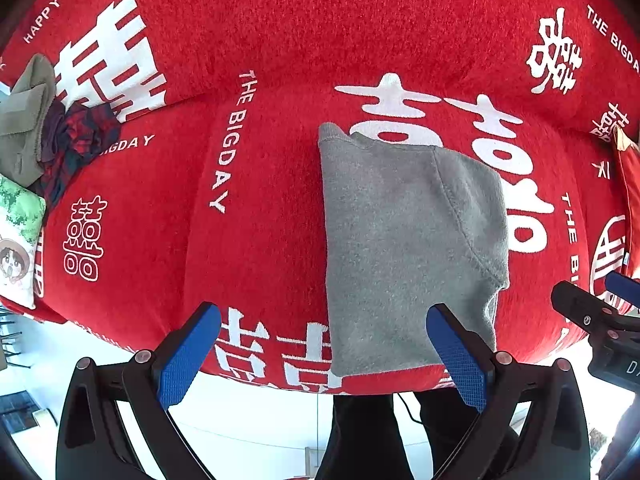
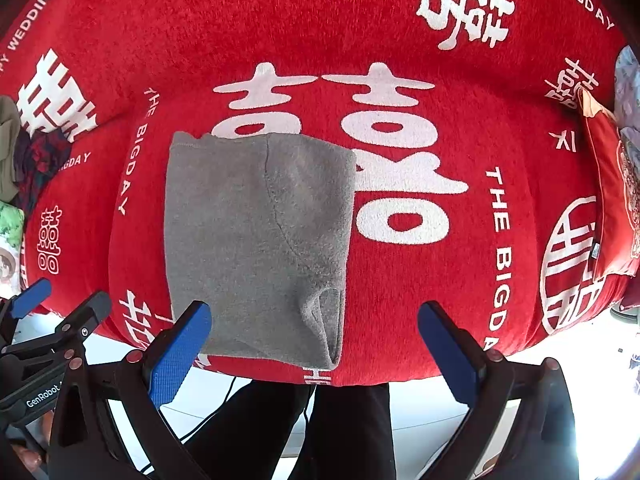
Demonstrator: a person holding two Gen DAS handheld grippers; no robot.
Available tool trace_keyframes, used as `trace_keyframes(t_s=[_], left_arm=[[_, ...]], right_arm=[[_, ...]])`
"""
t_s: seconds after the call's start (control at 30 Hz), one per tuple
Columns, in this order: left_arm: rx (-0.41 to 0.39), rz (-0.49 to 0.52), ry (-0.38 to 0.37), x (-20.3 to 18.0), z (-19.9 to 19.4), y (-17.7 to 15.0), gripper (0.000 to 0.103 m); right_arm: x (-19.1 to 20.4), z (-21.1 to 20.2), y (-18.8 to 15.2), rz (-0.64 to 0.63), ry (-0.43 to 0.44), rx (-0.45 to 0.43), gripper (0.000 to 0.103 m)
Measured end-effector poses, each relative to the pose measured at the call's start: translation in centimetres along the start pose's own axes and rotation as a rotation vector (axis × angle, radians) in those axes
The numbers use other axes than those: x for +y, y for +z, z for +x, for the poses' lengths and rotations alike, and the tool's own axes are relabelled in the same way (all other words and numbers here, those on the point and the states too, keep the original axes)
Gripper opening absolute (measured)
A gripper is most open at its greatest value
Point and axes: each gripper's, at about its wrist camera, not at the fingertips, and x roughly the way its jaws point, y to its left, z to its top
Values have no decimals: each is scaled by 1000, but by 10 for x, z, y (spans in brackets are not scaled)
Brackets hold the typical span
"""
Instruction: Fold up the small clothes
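Your left claw [image 1: 324, 344] and right claw [image 2: 314, 340] both gape wide, empty. Between them, ahead, lies the grey garment [image 1: 404, 240], folded on the red cover [image 1: 256, 240], long axis running away from you, its near hem closest; neither claw looks nearer.

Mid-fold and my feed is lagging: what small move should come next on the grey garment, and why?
Probably lower the right gripper and pinch the near edge of the grey fleece garment to fold it away once more. It lies partly folded on the red printed blanket; both the right and the left gripper hover open and empty.
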Motion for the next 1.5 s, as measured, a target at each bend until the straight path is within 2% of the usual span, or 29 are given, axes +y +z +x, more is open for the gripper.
trace_keyframes(t_s=[1.5], left_arm=[[-3, 25, 4, -1, 6, -2, 103]], right_arm=[[5, 4, -1, -6, -8, 7, 103]])
